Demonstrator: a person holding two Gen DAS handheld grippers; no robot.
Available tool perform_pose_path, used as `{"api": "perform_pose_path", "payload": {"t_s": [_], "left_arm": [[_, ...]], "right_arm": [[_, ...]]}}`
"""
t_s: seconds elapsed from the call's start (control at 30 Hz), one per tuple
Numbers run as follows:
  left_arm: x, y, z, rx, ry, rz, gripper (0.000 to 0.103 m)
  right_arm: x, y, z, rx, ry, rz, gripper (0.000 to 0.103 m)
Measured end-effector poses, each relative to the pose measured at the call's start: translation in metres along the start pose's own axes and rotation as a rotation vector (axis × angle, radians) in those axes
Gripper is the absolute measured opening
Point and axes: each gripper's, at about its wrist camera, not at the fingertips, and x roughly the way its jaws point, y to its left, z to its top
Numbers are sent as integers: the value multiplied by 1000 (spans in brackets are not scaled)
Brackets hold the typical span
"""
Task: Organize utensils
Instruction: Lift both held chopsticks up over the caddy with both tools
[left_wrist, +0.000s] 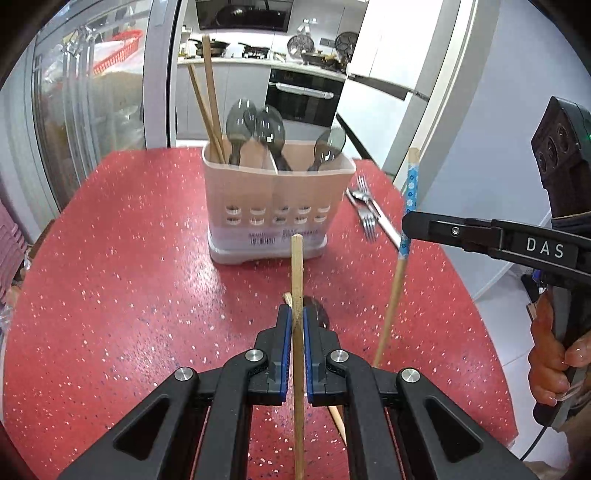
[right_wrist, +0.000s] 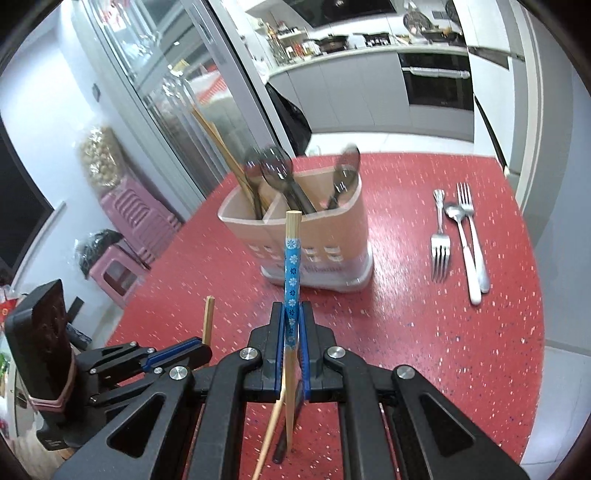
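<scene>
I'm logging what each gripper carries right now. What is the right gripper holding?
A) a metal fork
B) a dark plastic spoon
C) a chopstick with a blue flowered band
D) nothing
C: the right gripper is shut on the chopstick with a blue flowered band, which stands up between its fingers, while the forks lie on the red table and the dark spoons stand in the holder.

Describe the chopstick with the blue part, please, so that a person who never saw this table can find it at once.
Start from the red speckled table and the beige utensil holder standing on it. In front of the holder, the right tongs grip a chopstick with the blue floral band, held almost upright. The plain chopstick in the left tongs is bare wood, with no blue band.
</scene>
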Motion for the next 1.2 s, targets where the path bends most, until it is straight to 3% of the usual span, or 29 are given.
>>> {"api": "perform_pose_path", "payload": {"t_s": [0.57,0.93,1.2], "left_arm": [[-64,17,62,-34,-226,-1,30],[-102,25,133,-22,-360,29,30],[-104,29,171,-20,-416,56,30]], "right_arm": [[-47,37,66,-96,-152,19,8],[-64,49,122,-139,-215,-8,8],[-58,46,157,-148,-249,-40,8]]}}
